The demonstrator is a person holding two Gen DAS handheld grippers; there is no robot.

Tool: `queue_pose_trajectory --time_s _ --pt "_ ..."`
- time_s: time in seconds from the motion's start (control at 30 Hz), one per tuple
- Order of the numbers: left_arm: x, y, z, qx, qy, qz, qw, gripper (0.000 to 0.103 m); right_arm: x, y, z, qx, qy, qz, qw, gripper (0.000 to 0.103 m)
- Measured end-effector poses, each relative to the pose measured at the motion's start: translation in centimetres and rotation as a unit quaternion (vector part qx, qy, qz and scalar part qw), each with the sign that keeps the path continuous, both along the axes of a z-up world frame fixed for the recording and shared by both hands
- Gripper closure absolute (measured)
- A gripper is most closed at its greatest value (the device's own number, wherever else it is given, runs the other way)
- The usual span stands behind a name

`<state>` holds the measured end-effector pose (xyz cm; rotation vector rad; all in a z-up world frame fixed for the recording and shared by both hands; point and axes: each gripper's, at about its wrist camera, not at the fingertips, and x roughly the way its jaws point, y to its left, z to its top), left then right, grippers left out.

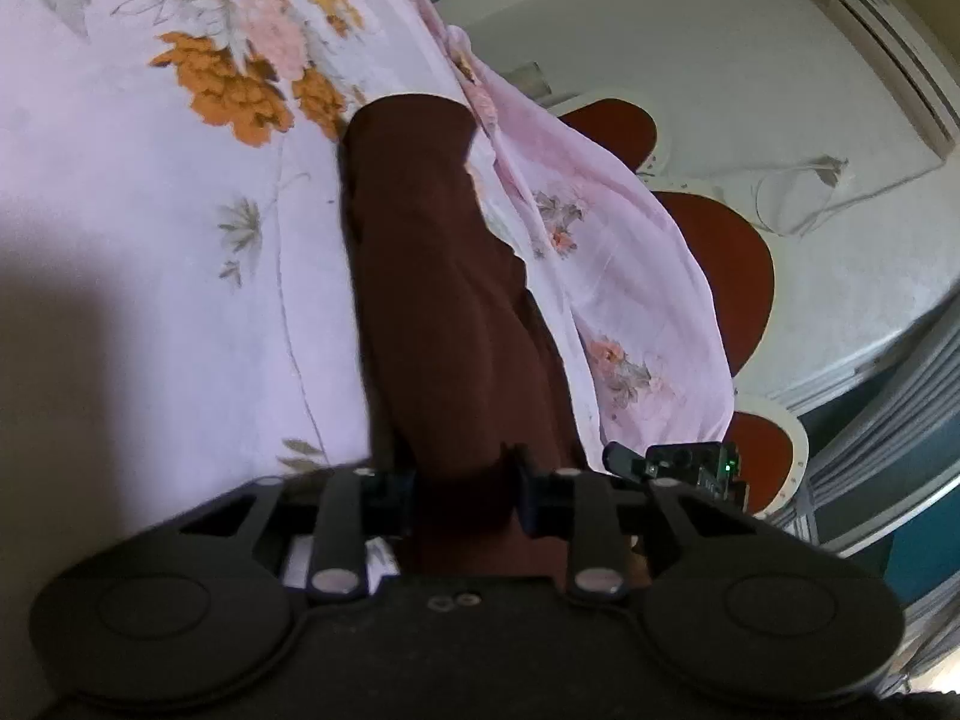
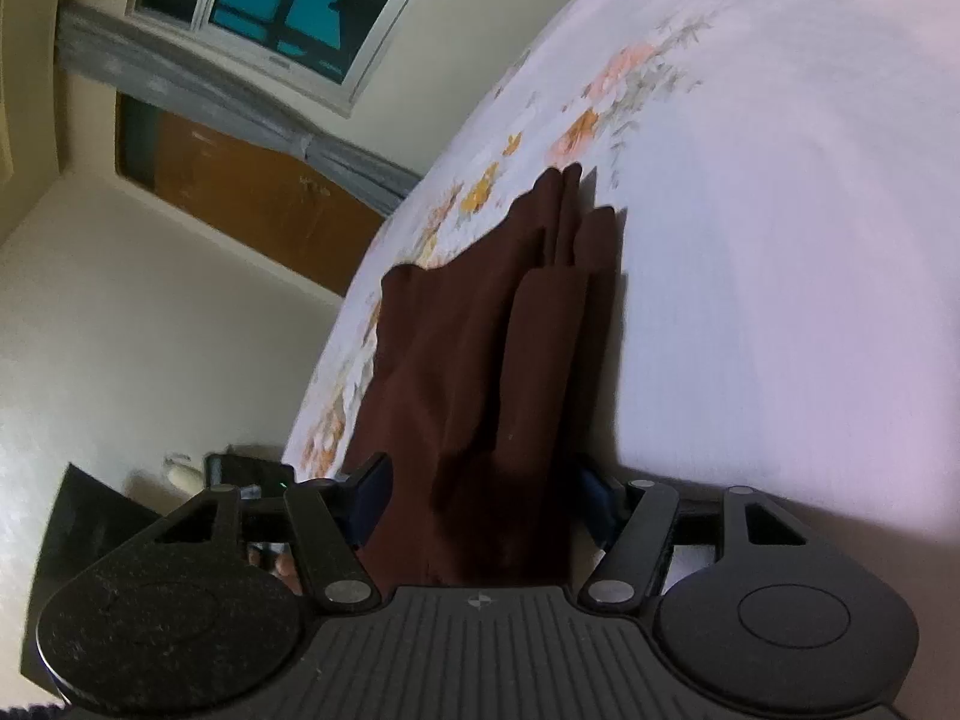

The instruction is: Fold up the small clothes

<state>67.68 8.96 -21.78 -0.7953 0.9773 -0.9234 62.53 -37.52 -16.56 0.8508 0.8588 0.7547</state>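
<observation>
A dark maroon garment (image 1: 432, 300) hangs in long folds in front of a pale pink floral bedsheet (image 1: 150, 210). My left gripper (image 1: 465, 489) is shut on one end of the garment, which fills the gap between its fingers. The same garment (image 2: 480, 360) shows in the right wrist view, bunched in folds against the sheet (image 2: 780, 240). My right gripper (image 2: 480, 501) is shut on its other end, cloth packed between the fingers. The fingertips of both grippers are hidden by the cloth.
The bed's draped sheet edge (image 1: 630, 276) falls toward a white floor with red-brown shapes (image 1: 720, 264). A wall air conditioner (image 1: 900, 60) and cable are beyond. The right wrist view shows a window (image 2: 282, 0), a wooden cabinet (image 2: 252, 192), and cream wall.
</observation>
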Motion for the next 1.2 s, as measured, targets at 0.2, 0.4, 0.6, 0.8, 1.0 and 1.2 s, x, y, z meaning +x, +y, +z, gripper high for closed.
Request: queue_pose_trajectory --time_s 0.2,0.4,0.6,0.8,1.0,1.2 --pt "0.8 -1.2 0.0 -0.002 -0.005 -0.014 0.9999 0.075 0.7 0.9 0.0 -0.003 -0.014 0.012 1.000 0.038" --pt "1.1 -1.5 -0.1 -0.007 -0.008 -0.013 0.9999 0.076 1.5 0.7 -0.7 -0.006 -0.001 0.015 1.000 0.068" --pt "1.5 -1.6 -0.4 -0.021 0.002 -0.006 0.9998 0.074 1.9 0.1 -1.1 0.012 0.020 0.019 1.000 0.068" --pt "0.6 -1.9 0.4 0.017 -0.013 0.018 0.9996 0.084 0.6 0.5 0.0 -0.026 -0.005 0.004 1.000 0.075" --pt "-1.7 -1.0 3.9 0.015 -0.048 0.044 0.9977 0.085 -1.6 0.6 3.4 -0.035 -0.036 0.003 0.999 0.077" --pt "-5.5 0.6 9.0 -0.002 -0.099 0.046 0.9940 0.085 -4.6 1.5 8.5 -0.038 -0.083 0.022 0.996 0.077"
